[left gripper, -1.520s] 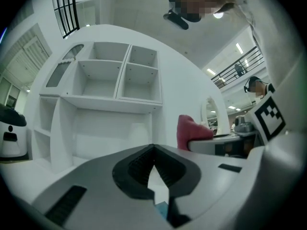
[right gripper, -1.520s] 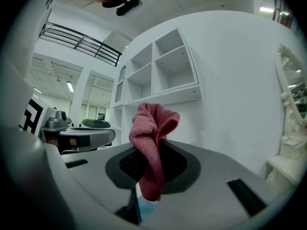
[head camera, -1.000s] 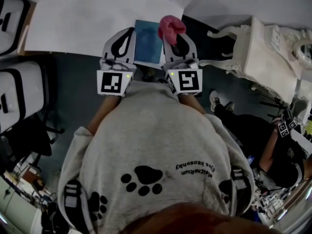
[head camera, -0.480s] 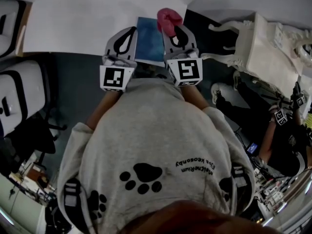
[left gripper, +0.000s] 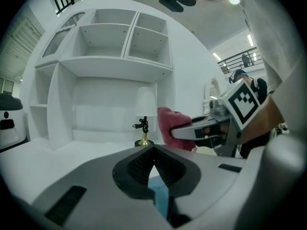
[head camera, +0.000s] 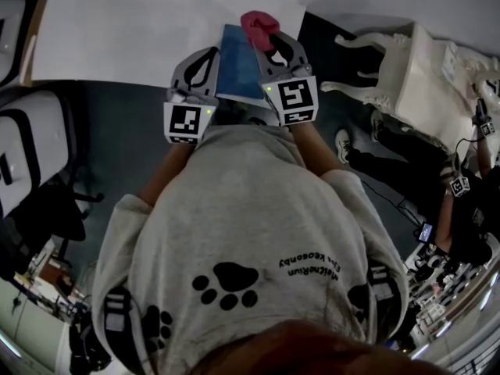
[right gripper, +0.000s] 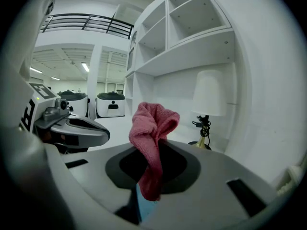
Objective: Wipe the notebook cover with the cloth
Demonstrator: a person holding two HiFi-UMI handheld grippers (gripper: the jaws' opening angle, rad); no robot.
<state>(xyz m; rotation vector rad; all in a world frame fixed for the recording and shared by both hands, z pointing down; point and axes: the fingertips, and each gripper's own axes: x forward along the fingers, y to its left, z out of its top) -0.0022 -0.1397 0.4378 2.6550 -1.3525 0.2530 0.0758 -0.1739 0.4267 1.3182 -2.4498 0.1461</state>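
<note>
A blue notebook point(head camera: 237, 70) lies on the white table point(head camera: 141, 30), between the two grippers in the head view. My right gripper point(head camera: 269, 45) is shut on a pink cloth point(head camera: 258, 26), which bunches up above the jaws point(right gripper: 152, 128) over the notebook's far right corner. My left gripper point(head camera: 201, 59) sits at the notebook's left edge, jaws shut with nothing between them point(left gripper: 153, 164). A strip of the blue cover point(left gripper: 160, 200) shows below the left jaws. The right gripper and cloth point(left gripper: 175, 128) also appear in the left gripper view.
A white shelf unit point(left gripper: 110, 71) stands at the back of the table with a small brass lamp point(right gripper: 204, 123) before it. A white ornate cabinet point(head camera: 422, 76) is to the right. White chairs point(head camera: 31, 155) stand at the left. Another person point(head camera: 469, 201) is at the far right.
The right gripper with the pink cloth has moved away from me and slightly left over the notebook's right edge. The left gripper has stayed nearly still.
</note>
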